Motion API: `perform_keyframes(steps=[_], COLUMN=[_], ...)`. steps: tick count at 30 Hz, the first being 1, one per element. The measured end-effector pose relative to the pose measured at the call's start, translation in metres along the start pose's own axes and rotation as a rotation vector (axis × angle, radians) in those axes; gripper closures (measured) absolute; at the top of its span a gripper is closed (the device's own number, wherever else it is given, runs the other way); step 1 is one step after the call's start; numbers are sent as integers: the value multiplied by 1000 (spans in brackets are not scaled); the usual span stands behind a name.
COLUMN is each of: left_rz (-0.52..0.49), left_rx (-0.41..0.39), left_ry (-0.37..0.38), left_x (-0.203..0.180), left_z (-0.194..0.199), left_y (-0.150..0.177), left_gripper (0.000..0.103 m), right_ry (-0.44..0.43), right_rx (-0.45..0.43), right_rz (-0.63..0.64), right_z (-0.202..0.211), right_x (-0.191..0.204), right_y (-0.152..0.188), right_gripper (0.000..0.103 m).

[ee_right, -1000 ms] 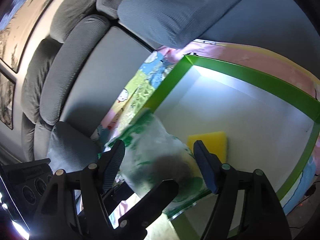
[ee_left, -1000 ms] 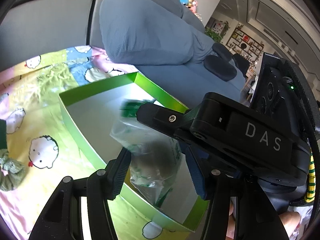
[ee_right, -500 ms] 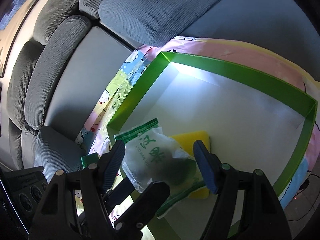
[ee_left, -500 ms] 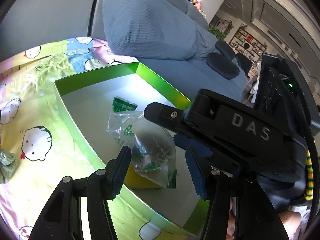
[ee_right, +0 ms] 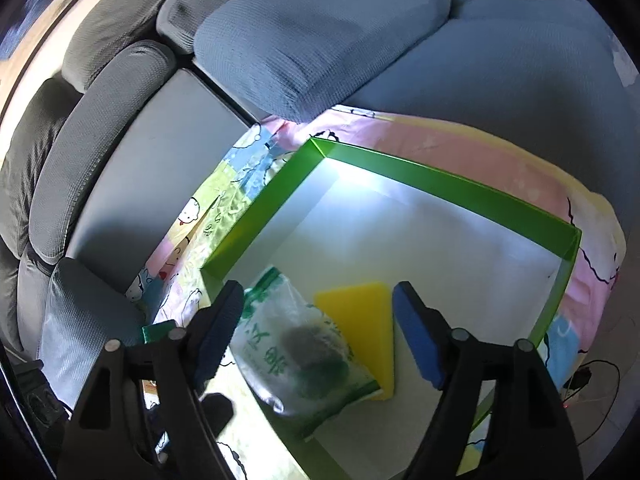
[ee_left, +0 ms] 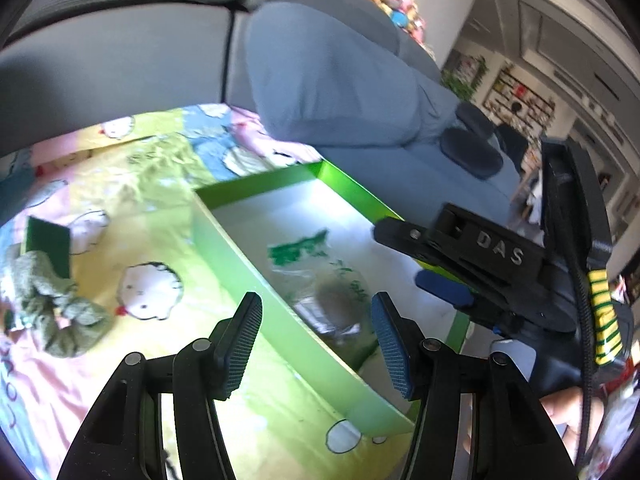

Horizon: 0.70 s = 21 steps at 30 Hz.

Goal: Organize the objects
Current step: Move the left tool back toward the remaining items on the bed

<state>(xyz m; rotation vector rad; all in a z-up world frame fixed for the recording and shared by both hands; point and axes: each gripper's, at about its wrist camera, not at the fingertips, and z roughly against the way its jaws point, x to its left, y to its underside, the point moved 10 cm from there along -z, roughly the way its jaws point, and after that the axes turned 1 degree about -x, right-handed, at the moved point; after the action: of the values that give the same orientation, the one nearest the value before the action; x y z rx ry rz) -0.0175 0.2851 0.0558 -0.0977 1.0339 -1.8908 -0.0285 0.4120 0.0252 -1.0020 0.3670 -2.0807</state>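
Both tongs, left (ee_left: pixel 316 340) and right (ee_right: pixel 320 332), now gape wide and empty, having released the plastic bag (ee_right: pixel 304 340) onto the yellow sponge (ee_right: pixel 364 320) in the green box (ee_right: pixel 440 188), so that item is stowed.

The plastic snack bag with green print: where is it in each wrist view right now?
Left wrist: the plastic snack bag lies inside the green box, center frame, between the left tool's open fingers.
Right wrist: the bag sits lower center, overlapping the yellow sponge.
Shared landmark: the green box.
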Motion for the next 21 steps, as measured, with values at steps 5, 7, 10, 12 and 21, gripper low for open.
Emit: perform_keyframes(steps=[5, 7, 10, 12, 21], left_rz=[33, 52, 100, 145, 308], left_rx=[-63, -95, -137, -163, -209], left_ry=[-88, -149, -227, -271, -449], left_x=[28, 45, 75, 97, 178], left_z=[24, 38, 59, 73, 136], left_y=[-7, -9, -10, -10, 14], left_gripper=[45, 45, 39, 38, 38], right_ry=[0, -16, -73, -127, -387], right_rx=[-20, -35, -46, -42, 4], right_rz=[54, 78, 108, 134, 318], right_z=[6, 10, 14, 16, 43], right_x=[15, 25, 44, 61, 159], right_y=[-1, -1, 0, 4, 45], right_gripper=[21, 20, 19, 19, 18])
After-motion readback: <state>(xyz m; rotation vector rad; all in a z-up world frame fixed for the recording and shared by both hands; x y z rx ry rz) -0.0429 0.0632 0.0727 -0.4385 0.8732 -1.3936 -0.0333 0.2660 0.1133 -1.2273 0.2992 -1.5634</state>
